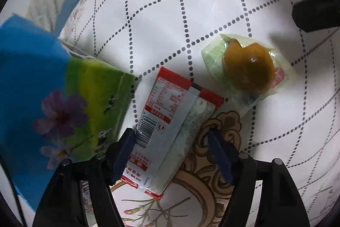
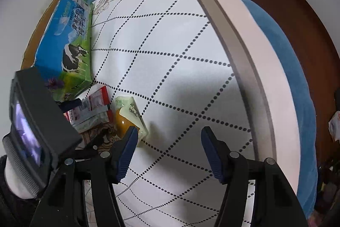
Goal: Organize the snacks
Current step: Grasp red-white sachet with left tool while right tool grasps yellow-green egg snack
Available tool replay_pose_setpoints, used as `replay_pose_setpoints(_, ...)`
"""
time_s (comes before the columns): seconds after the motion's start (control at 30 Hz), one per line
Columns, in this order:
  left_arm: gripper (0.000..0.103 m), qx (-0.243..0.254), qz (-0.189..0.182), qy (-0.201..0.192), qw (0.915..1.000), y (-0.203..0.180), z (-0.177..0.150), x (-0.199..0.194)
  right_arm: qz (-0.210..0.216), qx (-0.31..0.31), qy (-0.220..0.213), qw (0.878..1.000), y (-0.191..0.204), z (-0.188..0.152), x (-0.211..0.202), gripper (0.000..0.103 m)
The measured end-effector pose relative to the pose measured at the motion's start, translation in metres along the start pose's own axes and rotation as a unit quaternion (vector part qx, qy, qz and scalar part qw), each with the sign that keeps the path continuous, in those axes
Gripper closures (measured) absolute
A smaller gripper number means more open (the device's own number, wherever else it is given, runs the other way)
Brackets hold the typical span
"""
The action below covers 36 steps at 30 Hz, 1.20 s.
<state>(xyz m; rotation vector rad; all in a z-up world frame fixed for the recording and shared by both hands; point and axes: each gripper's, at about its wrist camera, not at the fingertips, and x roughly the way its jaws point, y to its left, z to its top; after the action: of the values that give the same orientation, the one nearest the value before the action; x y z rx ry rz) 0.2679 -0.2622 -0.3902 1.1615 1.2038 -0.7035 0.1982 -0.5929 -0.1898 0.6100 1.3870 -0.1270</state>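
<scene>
Your left gripper [image 1: 172, 142] hangs steeply over the flat red-and-white foil snack sachet [image 1: 170, 118], jaws about half open, one pad on each side of the packet's near half. The left pad looks to be at or just over the barcode edge, while the right pad stands clear over the brown scroll print of the tablecloth, so I judge nothing is gripped yet. You seem placed that way to close across the sachet's short width.

The sachet lies flat on the white dotted-grid tablecloth [image 1: 191, 14], printed back up. Its long axis runs from near-left to far-right, with one red sealed end toward the gripper and the other pointing toward the pale green clear-wrapped pack holding a round orange-brown snack [image 1: 248, 69]. That pack sits just to the right and farther off; the two wrappers look very close, though whether they touch I cannot tell.

On the left, the blue-and-green milk carton box with a cow and purple flowers [image 1: 63, 95] lies on its side, its corner near the sachet. It seems the likely place to gather the snacks against, but that is a guess.

Your right gripper [image 2: 167, 137] waits to the right of the green pack, jaws also about half open and empty, over bare cloth. Its left pad overlaps the pack's edge in view; contact is unclear.
</scene>
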Motion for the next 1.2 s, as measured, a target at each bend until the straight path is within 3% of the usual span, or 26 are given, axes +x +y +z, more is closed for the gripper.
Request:
replay_pose_setpoints(0.07,0.036,-0.011,-0.024,0.000,0.9996,0.019,0.002,0.005,0.002,0.002,0.001,1.000,-0.001,0.001,0.000,0.038)
replay_pose_setpoints(0.17,0.037,-0.043,-0.049,0.008,0.9978,0.019,-0.012,0.006,0.003,-0.003,0.004,1.000,0.001,0.002,0.000,0.038)
replay_pose_setpoints(0.33,0.037,-0.143,-0.095,0.025,0.9849,0.020,-0.048,0.012,0.012,-0.039,0.015,0.999,0.022,0.006,0.008,0.038)
replay_pose_setpoints(0.43,0.037,-0.233,-0.125,0.036,0.9636,0.029,-0.075,0.017,0.011,-0.068,0.022,0.997,0.038,0.009,0.017,0.038)
replay_pose_setpoints(0.53,0.037,-0.333,-0.170,0.049,0.9261,0.043,-0.107,0.026,0.014,-0.100,0.030,0.994,0.058,0.014,0.029,0.038)
replay_pose_setpoints(0.63,0.037,-0.376,-0.203,0.050,0.9028,0.052,-0.123,0.033,-0.003,-0.140,0.037,0.989,0.077,0.017,0.044,0.038)
replay_pose_setpoints(0.67,0.037,-0.380,-0.207,0.050,0.9003,0.053,-0.125,0.034,-0.008,-0.152,0.043,0.987,0.082,0.017,0.049,0.039)
replay_pose_setpoints(0.73,0.037,-0.372,-0.207,0.053,0.9036,0.056,-0.127,0.036,-0.044,-0.184,0.060,0.980,0.093,0.017,0.065,0.045)
replay_pose_setpoints(0.83,0.037,-0.327,-0.172,0.050,0.9280,0.068,-0.111,0.036,-0.064,-0.210,0.071,0.973,0.099,0.013,0.073,0.058)
replay_pose_setpoints(0.9,0.046,-0.337,-0.152,0.046,0.9280,0.071,-0.107,0.037,-0.050,-0.215,0.082,0.972,0.098,0.008,0.071,0.058)
replay_pose_setpoints(0.97,0.048,-0.381,-0.158,0.046,0.9097,0.079,-0.117,0.039,-0.043,-0.216,0.097,0.971,0.095,0.000,0.068,0.058)
replay_pose_setpoints(1.03,0.048,-0.435,-0.163,0.052,0.8839,0.082,-0.135,0.038,-0.034,-0.224,0.114,0.967,0.094,-0.015,0.068,0.058)
replay_pose_setpoints(1.07,0.048,-0.473,-0.168,0.055,0.8633,0.088,-0.148,0.039,-0.029,-0.227,0.123,0.966,0.094,-0.022,0.068,0.058)
replay_pose_setpoints(1.13,0.048,-0.542,-0.202,0.065,0.8131,0.099,-0.182,0.046,-0.016,-0.235,0.146,0.961,0.096,-0.040,0.072,0.058)
replay_pose_setpoints(1.17,0.048,-0.563,-0.220,0.068,0.7936,0.102,-0.190,0.050,-0.011,-0.239,0.153,0.959,0.097,-0.047,0.074,0.058)
replay_pose_setpoints(1.2,0.048,-0.577,-0.229,0.066,0.7808,0.104,-0.199,0.053,-0.007,-0.244,0.161,0.956,0.099,-0.054,0.078,0.058)
